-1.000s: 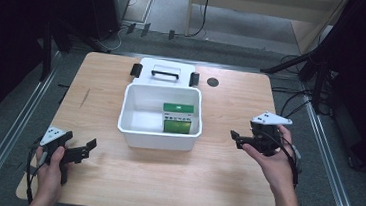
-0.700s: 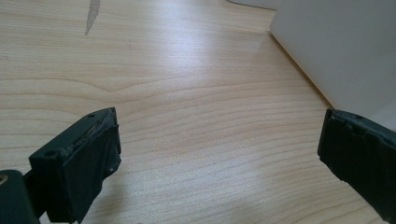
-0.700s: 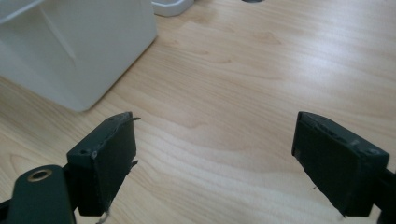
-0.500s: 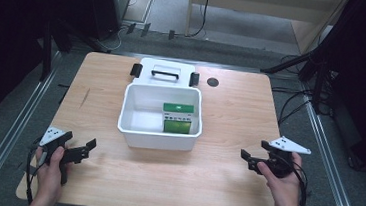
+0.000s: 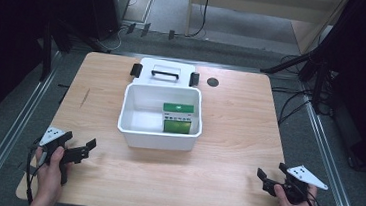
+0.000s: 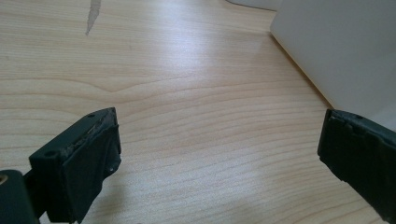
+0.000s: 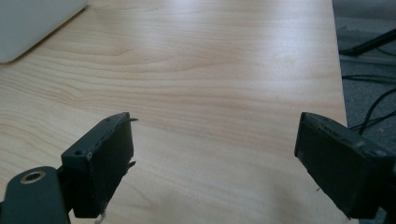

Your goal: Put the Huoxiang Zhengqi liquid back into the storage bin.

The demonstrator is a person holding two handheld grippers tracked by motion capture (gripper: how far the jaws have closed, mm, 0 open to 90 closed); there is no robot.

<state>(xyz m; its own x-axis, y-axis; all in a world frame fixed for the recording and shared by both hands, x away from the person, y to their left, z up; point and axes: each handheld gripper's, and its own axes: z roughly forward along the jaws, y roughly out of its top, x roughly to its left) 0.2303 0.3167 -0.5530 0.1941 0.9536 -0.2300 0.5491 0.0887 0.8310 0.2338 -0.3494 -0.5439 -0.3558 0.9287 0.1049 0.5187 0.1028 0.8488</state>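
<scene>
A white bin (image 5: 138, 129) stands in the middle of the wooden table, and a green and white box (image 5: 178, 117) lies in its right half. Behind it lies the white lid (image 5: 165, 73) with a black handle. My left gripper (image 5: 88, 147) rests near the front left corner, open and empty, pointing toward the bin. In the left gripper view the gripper (image 6: 219, 154) faces the bin's wall (image 6: 336, 46). My right gripper (image 5: 271, 170) sits low at the front right corner; its jaws have just been opening, with nothing between them. In the right gripper view the gripper (image 7: 215, 158) is over bare wood.
A small black round mark (image 5: 213, 82) lies on the table behind the bin. A thin scratch (image 5: 87, 96) marks the wood at the left. The table's right edge (image 7: 338, 70) is close to my right gripper, with cables (image 5: 291, 105) on the floor beyond.
My right hand has come away from beside the bin, back and down to the front right corner of the table. The left hand has stayed where it was.
</scene>
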